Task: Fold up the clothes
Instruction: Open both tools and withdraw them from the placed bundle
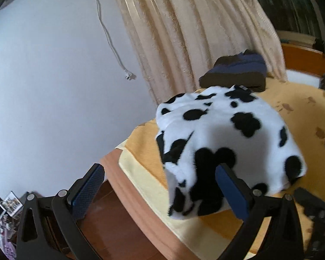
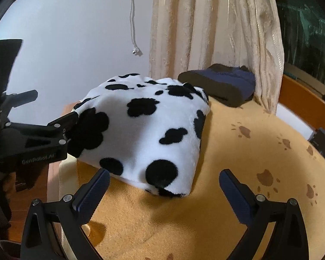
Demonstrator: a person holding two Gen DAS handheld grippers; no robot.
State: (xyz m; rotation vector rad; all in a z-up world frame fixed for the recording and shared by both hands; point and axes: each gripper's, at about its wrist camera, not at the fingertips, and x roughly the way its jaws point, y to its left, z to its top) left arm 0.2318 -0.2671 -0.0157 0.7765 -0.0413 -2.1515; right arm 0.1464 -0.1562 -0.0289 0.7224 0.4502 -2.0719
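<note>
A fluffy white garment with black cow spots (image 1: 223,134) (image 2: 147,130) lies folded in a thick bundle on the orange blanket (image 2: 238,162). Its near left corner hangs over the blanket's pale edge. My left gripper (image 1: 162,188) is open, and that corner sits against its right finger pad (image 1: 229,192). In the right wrist view the left gripper (image 2: 54,104) meets the bundle's left edge with one finger touching the fur. My right gripper (image 2: 164,186) stands open just before the bundle's near right corner, holding nothing.
A folded navy and dark brown garment (image 1: 234,73) (image 2: 218,84) lies at the back by the cream curtain (image 2: 216,32). A white cable (image 1: 110,41) hangs on the wall. The wooden bed frame (image 1: 127,195) borders the blanket on the left, floor beyond.
</note>
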